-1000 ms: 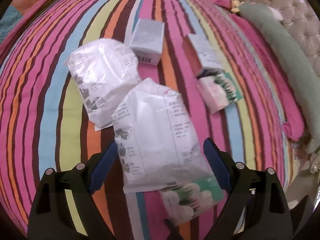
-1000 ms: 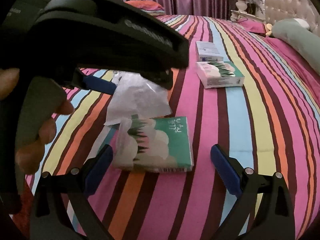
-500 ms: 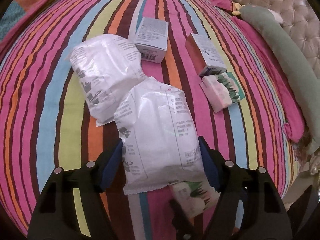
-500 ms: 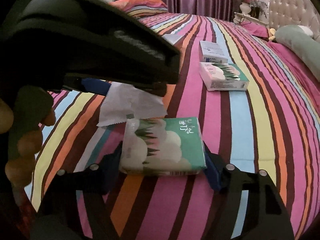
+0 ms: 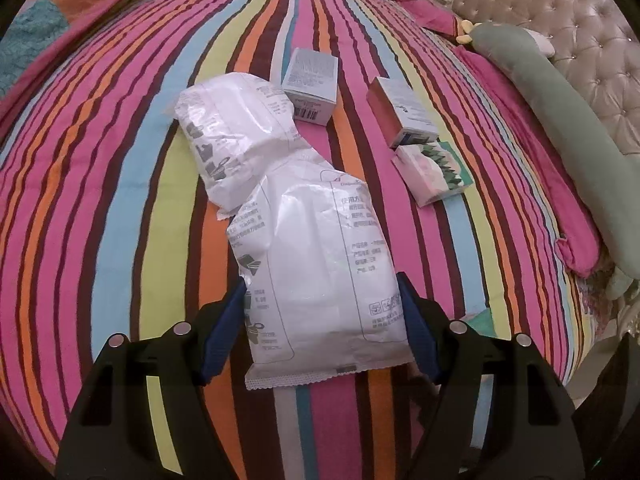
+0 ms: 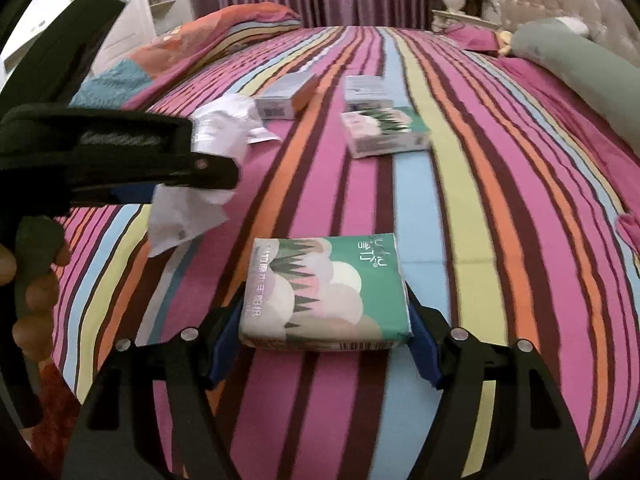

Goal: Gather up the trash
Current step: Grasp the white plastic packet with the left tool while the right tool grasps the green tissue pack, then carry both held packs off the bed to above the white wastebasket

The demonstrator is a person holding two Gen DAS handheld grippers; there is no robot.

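Observation:
My left gripper (image 5: 322, 328) is shut on a white plastic pouch (image 5: 320, 264) and holds it above the striped bed (image 5: 100, 200). A second white pouch (image 5: 236, 136) lies behind it, its near edge under the held one. My right gripper (image 6: 326, 334) is shut on a green tissue pack (image 6: 326, 288) and holds it just above the bed (image 6: 480, 220). In the right wrist view the left gripper's body (image 6: 100, 160) shows at the left with the white pouch (image 6: 188, 208) hanging from it.
Two small boxes (image 5: 312, 84) (image 5: 404, 112) and a second green tissue pack (image 5: 432, 172) lie farther up the bed. A green bolster (image 5: 560, 120) and a tufted headboard (image 5: 560, 12) are at the right. The bed edge drops off at lower right.
Both grippers have closed on their items and lifted them. The white pouch rose with the left gripper; the tissue pack rose with the right gripper, and both views pulled back.

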